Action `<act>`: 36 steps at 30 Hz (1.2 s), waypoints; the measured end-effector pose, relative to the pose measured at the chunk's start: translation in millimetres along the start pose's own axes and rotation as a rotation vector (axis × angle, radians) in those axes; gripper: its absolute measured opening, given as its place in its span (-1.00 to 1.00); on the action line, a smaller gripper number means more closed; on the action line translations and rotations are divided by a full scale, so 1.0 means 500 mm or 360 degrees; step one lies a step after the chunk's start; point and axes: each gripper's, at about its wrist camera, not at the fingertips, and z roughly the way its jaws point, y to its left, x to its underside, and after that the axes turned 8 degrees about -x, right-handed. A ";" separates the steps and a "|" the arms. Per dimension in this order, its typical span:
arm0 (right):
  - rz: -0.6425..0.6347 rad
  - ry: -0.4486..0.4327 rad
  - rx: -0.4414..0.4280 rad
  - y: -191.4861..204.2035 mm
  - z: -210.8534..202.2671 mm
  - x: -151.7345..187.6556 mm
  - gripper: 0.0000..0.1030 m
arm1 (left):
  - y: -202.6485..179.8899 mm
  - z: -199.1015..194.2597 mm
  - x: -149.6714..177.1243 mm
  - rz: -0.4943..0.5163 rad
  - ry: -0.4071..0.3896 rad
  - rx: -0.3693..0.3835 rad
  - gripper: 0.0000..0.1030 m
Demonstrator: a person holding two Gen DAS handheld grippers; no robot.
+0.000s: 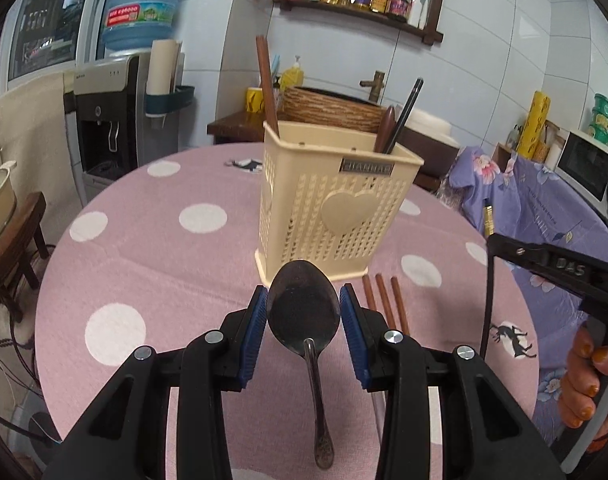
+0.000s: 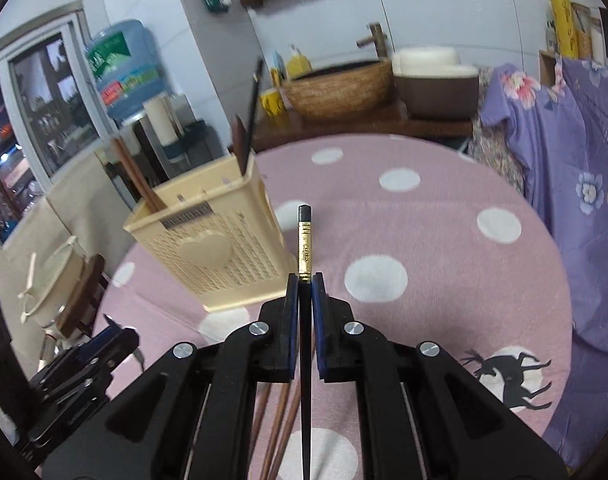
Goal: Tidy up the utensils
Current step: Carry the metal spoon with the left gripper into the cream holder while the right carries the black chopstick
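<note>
My left fingers (image 1: pixel 304 320) are clamped on the bowl of a metal spoon (image 1: pixel 304 316), one blue pad on each edge, the bowl facing up at me and the handle hanging down between my arms. My right fingers (image 2: pixel 305 280) are pressed together on a black chopstick (image 2: pixel 304 240); its gold-banded end sticks out past the tips and the thin end runs back under me. In the left view that same chopstick hangs down from the right fingers beside a hand (image 1: pixel 587 380) on the grip.

Just beyond the spoon stands the cream utensil holder (image 1: pixel 335 208) with a heart on its front, upright on the surface (image 1: pixel 164 272), which wears a pink cloth with white dots. A brown chopstick (image 1: pixel 268 88) leans in its left corner; a dark handle and a black chopstick lean in its right. Three brown chopsticks (image 1: pixel 385 300) lie on the cloth just beside the holder's base, under my right fingers.
</note>
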 end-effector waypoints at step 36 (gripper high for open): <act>-0.0333 -0.0478 -0.0190 0.186 -0.166 -0.279 -0.86 | -0.006 -0.100 -0.338 -0.0118 -0.0566 0.0007 -0.28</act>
